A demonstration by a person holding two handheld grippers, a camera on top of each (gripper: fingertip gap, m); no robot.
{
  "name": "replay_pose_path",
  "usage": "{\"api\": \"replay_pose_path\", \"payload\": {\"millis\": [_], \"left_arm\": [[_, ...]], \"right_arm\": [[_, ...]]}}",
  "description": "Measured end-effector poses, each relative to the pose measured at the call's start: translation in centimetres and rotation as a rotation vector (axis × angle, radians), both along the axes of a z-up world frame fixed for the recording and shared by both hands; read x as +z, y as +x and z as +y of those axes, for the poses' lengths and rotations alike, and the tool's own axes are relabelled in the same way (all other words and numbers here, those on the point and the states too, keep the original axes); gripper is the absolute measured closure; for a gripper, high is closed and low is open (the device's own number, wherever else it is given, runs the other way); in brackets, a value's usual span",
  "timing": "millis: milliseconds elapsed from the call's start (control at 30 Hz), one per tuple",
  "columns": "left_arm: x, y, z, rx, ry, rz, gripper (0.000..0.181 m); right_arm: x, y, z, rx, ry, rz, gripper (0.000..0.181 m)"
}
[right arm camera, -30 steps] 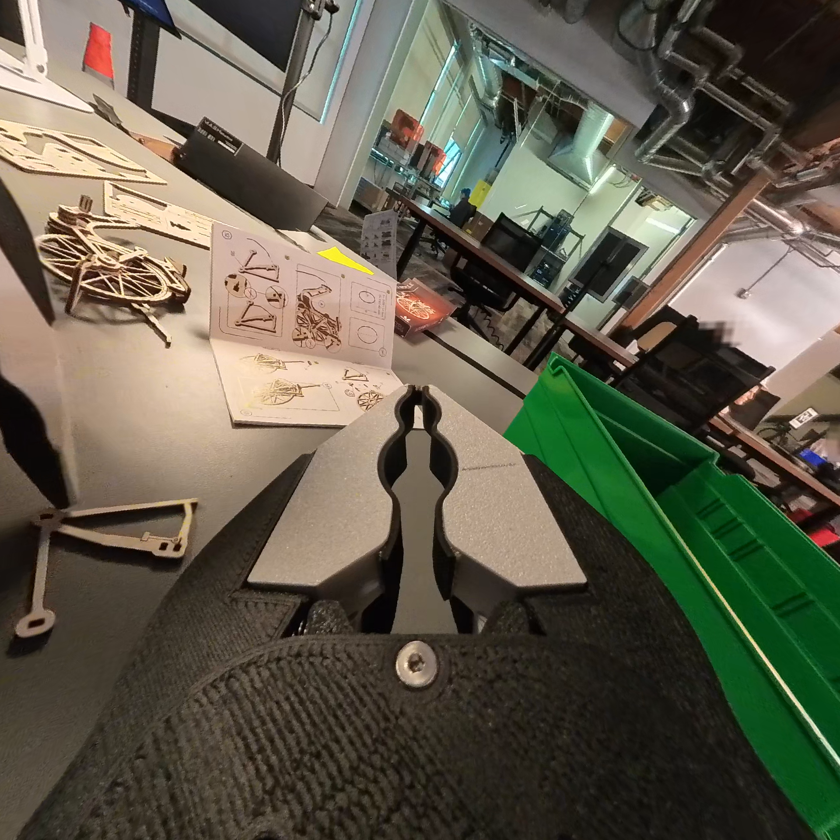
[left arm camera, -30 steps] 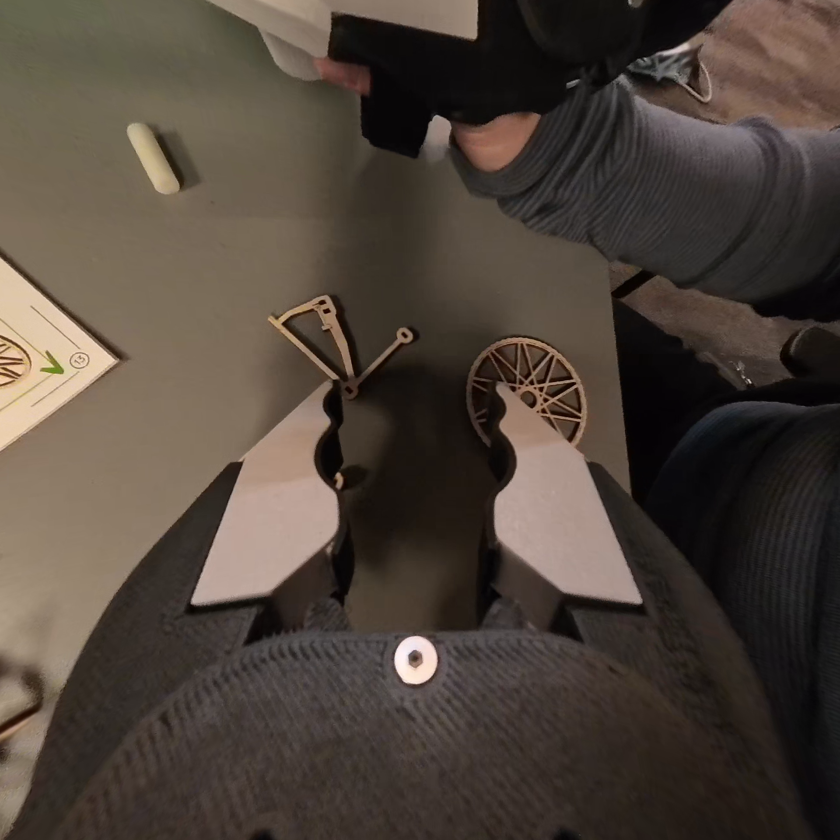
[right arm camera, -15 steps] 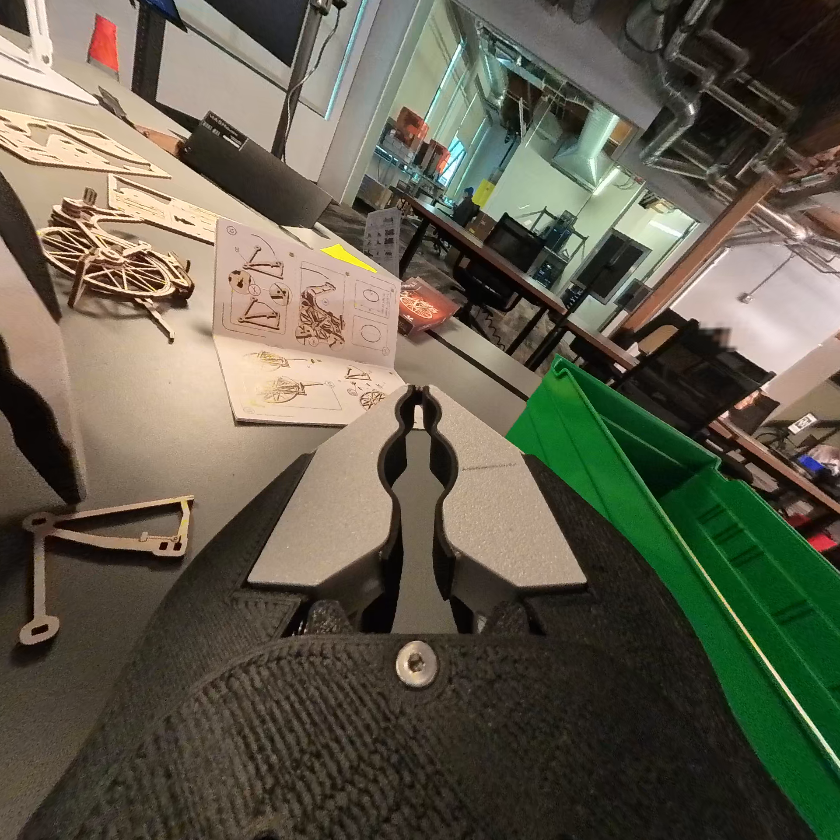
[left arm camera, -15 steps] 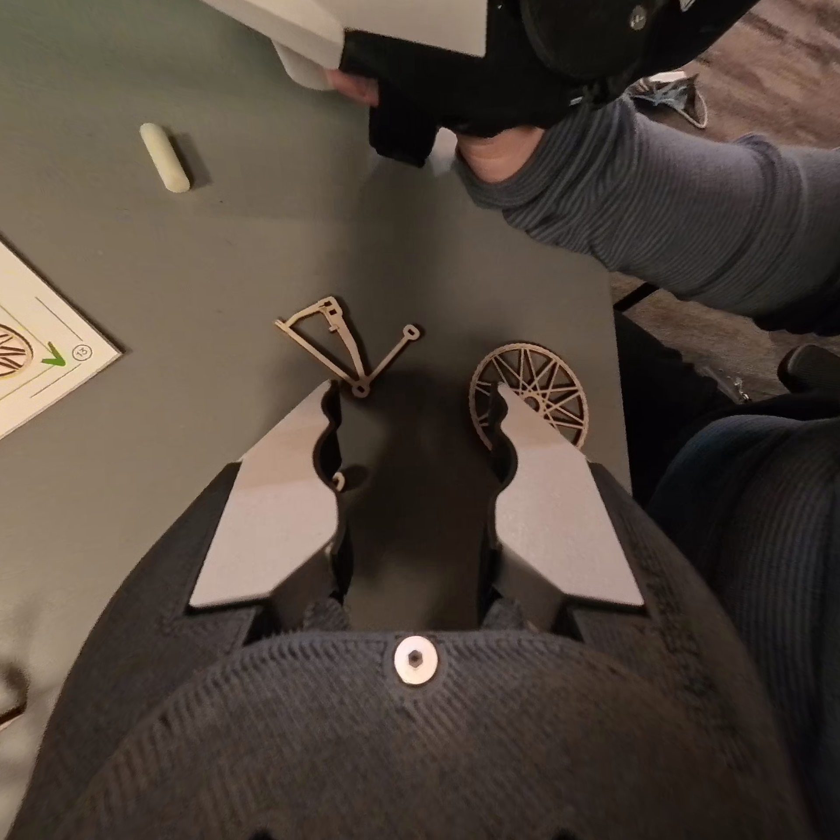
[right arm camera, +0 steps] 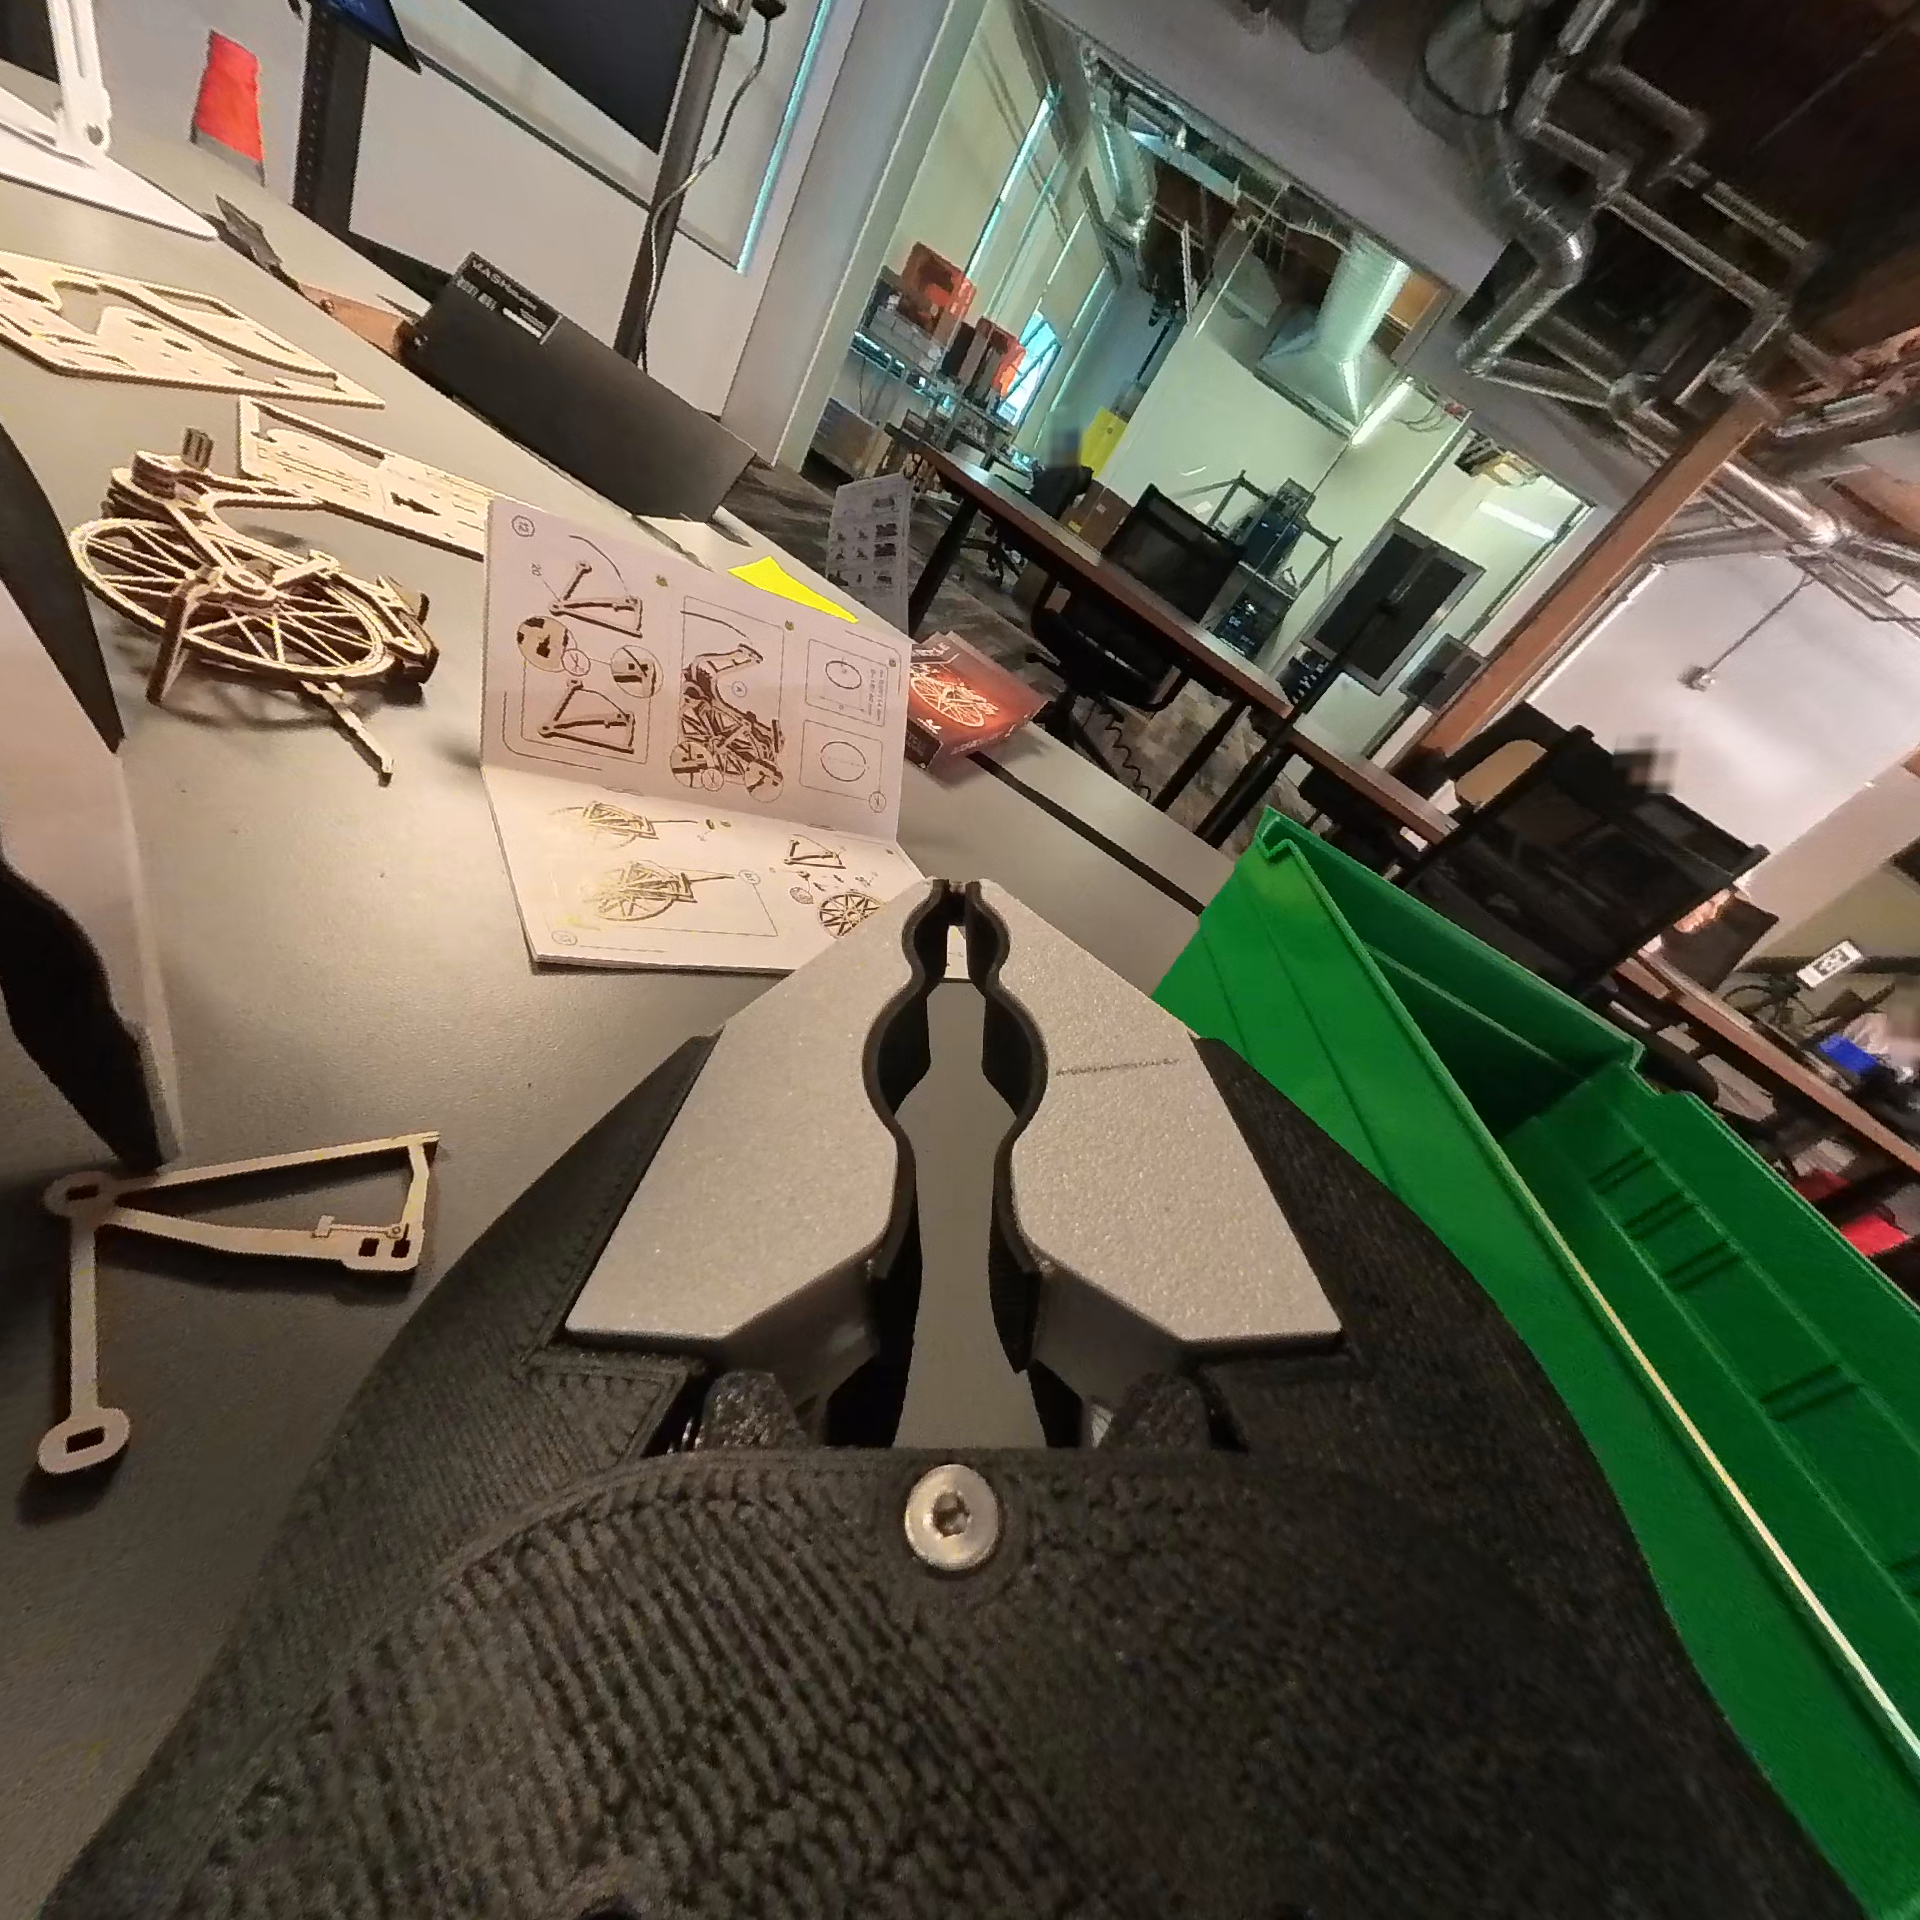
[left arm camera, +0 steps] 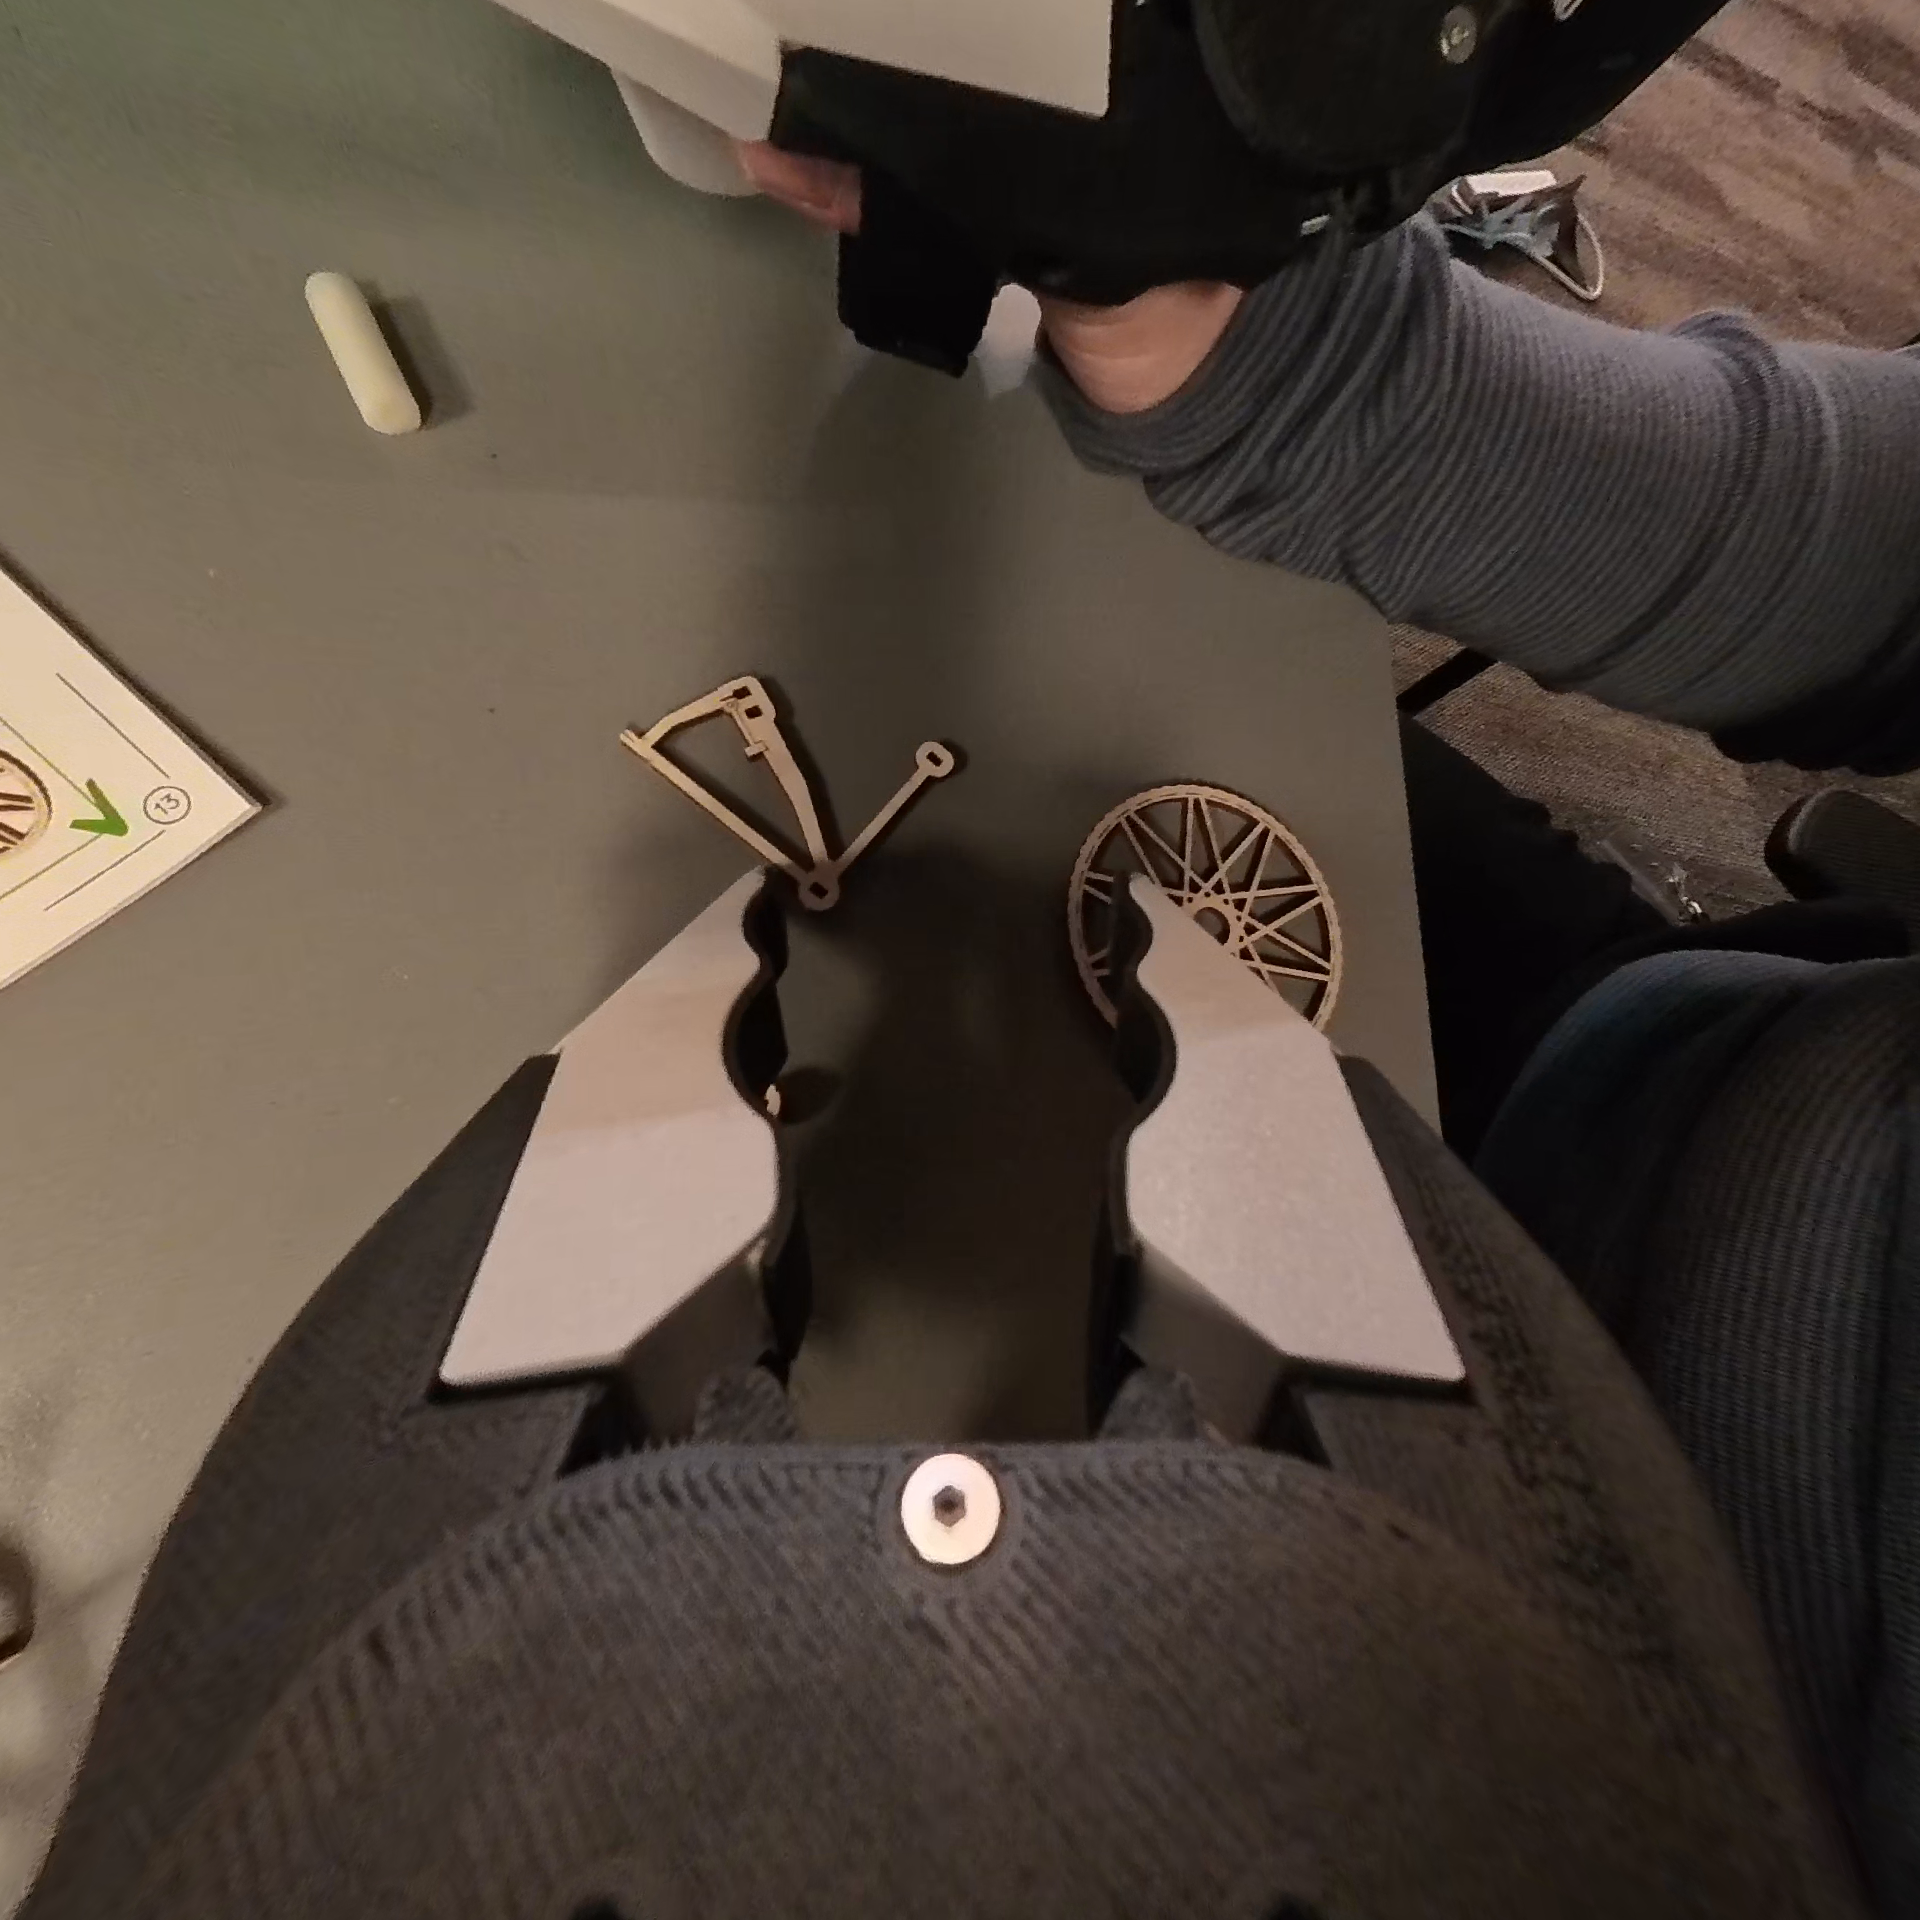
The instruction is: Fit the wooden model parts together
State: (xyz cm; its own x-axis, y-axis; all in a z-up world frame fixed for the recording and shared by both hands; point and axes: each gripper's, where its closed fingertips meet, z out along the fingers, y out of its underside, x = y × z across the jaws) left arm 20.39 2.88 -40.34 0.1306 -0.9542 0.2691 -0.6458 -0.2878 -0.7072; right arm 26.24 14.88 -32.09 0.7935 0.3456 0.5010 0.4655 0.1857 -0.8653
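Observation:
A thin wooden frame part point(left arm camera: 727, 790) lies flat on the grey table point(left arm camera: 416, 540). Just right of it lies a spoked wooden wheel point(left arm camera: 1273, 894). My left gripper point(left arm camera: 951, 888) is open and empty. It hangs over the table, its left fingertip at the frame's lower joint and its right fingertip over the wheel. A small pale bit point(left arm camera: 771, 1096) shows at the left finger's inner edge. My right gripper point(right arm camera: 956, 894) is shut and empty, low over the table. The frame part point(right arm camera: 260, 1216) lies to its left.
A partly built wooden bicycle point(right arm camera: 249, 592), an open instruction booklet point(right arm camera: 686, 748) and cut-out wooden sheets point(right arm camera: 156, 332) lie farther off. A green bin point(right arm camera: 1558, 1195) stands to the right. A pale stick point(left arm camera: 364, 353) lies on the table. The table edge point(left arm camera: 1403, 831) is just right of the wheel. My hands' fingertips stand some 15 centimeters from each other. To the spoked wooden wheel point(left arm camera: 1273, 894): left tips about 5 centimeters, right tips about 20 centimeters.
Both views have shifted only slightly. The parts lie where they were. The left gripper stays open and the right gripper stays shut.

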Motion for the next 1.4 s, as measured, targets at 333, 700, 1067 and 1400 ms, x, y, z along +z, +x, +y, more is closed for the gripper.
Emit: {"api": "replay_pose_path", "payload": {"millis": [333,700,1067,1400], "left_arm": [[0.0,0.0,-0.2,-0.008,-0.009,-0.005,0.121],[0.0,0.0,-0.1,-0.005,0.0,-0.004,0.123],[2.2,-0.7,3.6,0.084,0.267,-0.084,0.132],[3.1,-2.4,4.9,0.152,0.33,-0.147,0.132]], "right_arm": [[0.0,0.0,0.0,0.001,0.0,0.0,0.181],[0.0,0.0,0.0,0.001,0.0,-0.002,0.181],[-4.5,0.0,-1.7,0.117,-0.528,0.029,0.181],[-8.7,1.3,-2.8,0.132,-0.844,0.0,0.181]]}}
